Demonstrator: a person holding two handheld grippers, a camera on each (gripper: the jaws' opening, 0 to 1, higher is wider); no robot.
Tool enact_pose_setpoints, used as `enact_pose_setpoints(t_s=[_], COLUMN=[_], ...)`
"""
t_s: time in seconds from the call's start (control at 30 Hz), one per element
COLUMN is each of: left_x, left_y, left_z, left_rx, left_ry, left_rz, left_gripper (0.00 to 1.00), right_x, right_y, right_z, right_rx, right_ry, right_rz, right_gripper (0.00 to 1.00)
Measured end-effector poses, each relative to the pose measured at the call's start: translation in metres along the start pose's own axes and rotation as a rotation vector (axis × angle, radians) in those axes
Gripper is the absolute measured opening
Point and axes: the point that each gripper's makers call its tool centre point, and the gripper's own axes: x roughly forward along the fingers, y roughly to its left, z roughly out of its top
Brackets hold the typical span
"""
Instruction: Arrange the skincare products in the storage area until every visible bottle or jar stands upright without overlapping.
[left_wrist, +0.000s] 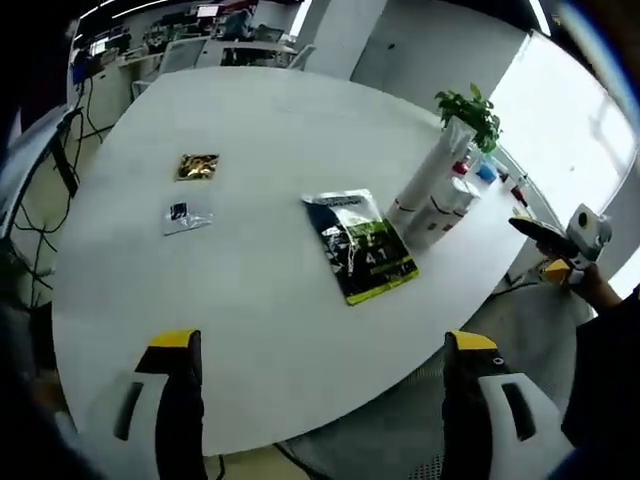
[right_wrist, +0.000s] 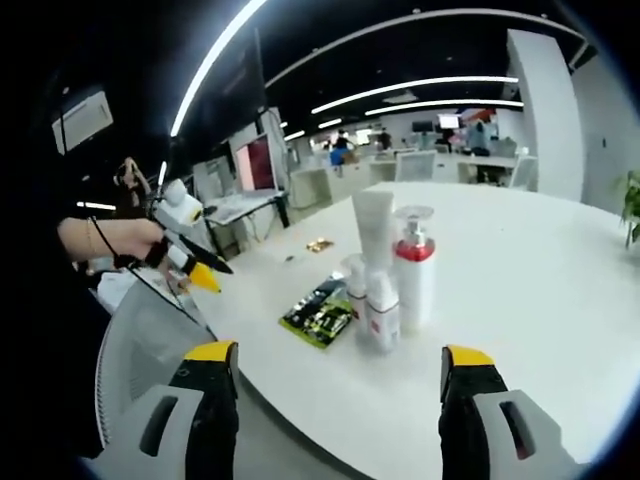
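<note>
White table (right_wrist: 540, 270): upright bottles (right_wrist: 390, 275) stand ahead of spread, empty jaws.

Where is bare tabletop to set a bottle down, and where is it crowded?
Bare: the near table between the black-green packet and the left gripper; also beyond the gold sachet. Crowded: the upright bottles beside the packet, near the plant.

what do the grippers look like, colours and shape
Both match. The left gripper and right gripper each have two black fingers capped with yellow tips, set on pale grey bodies with a dark slot. Seen from the other side, each gripper is a white-grey block with black, yellow-tipped fingers.
</note>
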Motion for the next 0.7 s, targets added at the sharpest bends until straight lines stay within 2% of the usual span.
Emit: enact_pose_setpoints(t_s=[0.07, 0.27, 0.43, 0.53, 0.63, 0.7], left_x=[0.003, 0.010, 0.016, 0.018, 0.024, 0.025], left_y=[0.005, 0.016, 0.025, 0.032, 0.045, 0.047], left_z=[0.002, 0.020, 0.029, 0.033, 0.042, 0.045], left_rx=[0.050, 0.023, 0.102, 0.103, 0.066, 0.049], left_ry=[0.032, 0.014, 0.059, 0.071, 0.073, 0.076], left_rz=[0.004, 0.001, 0.003, 0.019, 0.035, 0.038], left_gripper=[0.95, 0.94, 0.95, 0.95, 0.93, 0.91], right_x=[0.000, 0.000, 0.000, 0.000, 0.000, 0.000], right_y=[0.000, -0.002, -0.006, -0.007, -0.009, -0.010], right_z=[-0.001, -0.002, -0.003, -0.004, -0.004, -0.004], right_rx=[-0.001, 0.003, 0.019, 0.026, 0.030, 0.032], right_ry=[0.004, 0.009, 0.010, 0.014, 0.018, 0.020], right_rz=[-0.004, -0.014, -0.030, -0.037, -0.046, -0.051], right_gripper=[0.86, 0.86, 0.85, 0.85, 0.85, 0.85])
